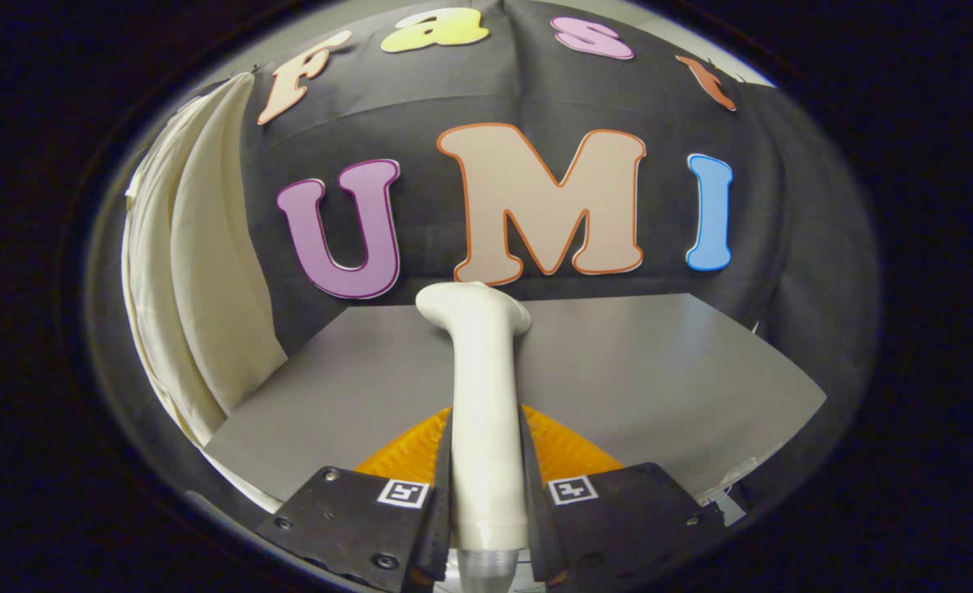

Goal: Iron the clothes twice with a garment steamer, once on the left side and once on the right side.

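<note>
Steamer (484, 387) between fingers (535, 486), garment (198, 288) left

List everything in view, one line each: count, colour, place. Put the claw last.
garment steamer: one, white, clamped between the fingers, its head reaching out over the table.
garment: one, cream, hanging beside the table against the booth wall.
table: one, grey, ahead of the fingers, in front of the black cloth wall.
orange piece: one, orange, just ahead of the fingers on both sides of the steamer handle; what it belongs to is unclear.
claw: one, both fingers pressed on the steamer handle.
</note>
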`<control>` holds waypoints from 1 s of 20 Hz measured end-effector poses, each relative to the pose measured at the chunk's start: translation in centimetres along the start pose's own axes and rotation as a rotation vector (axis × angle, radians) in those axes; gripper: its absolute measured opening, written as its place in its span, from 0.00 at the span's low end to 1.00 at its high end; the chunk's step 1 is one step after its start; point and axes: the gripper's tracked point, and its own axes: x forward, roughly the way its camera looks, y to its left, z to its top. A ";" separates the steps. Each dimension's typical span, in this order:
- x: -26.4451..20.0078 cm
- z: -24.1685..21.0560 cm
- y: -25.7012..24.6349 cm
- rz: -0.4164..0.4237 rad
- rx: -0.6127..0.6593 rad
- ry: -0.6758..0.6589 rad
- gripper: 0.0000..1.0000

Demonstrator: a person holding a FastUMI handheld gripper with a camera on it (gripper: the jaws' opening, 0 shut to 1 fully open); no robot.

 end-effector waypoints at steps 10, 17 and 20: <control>-7.7 -1.7 2.9 0.003 0.062 -0.051 0.35; -18.8 -1.2 9.9 -0.043 0.090 -0.127 0.35; -23.9 -0.9 16.1 -0.032 0.069 -0.169 0.35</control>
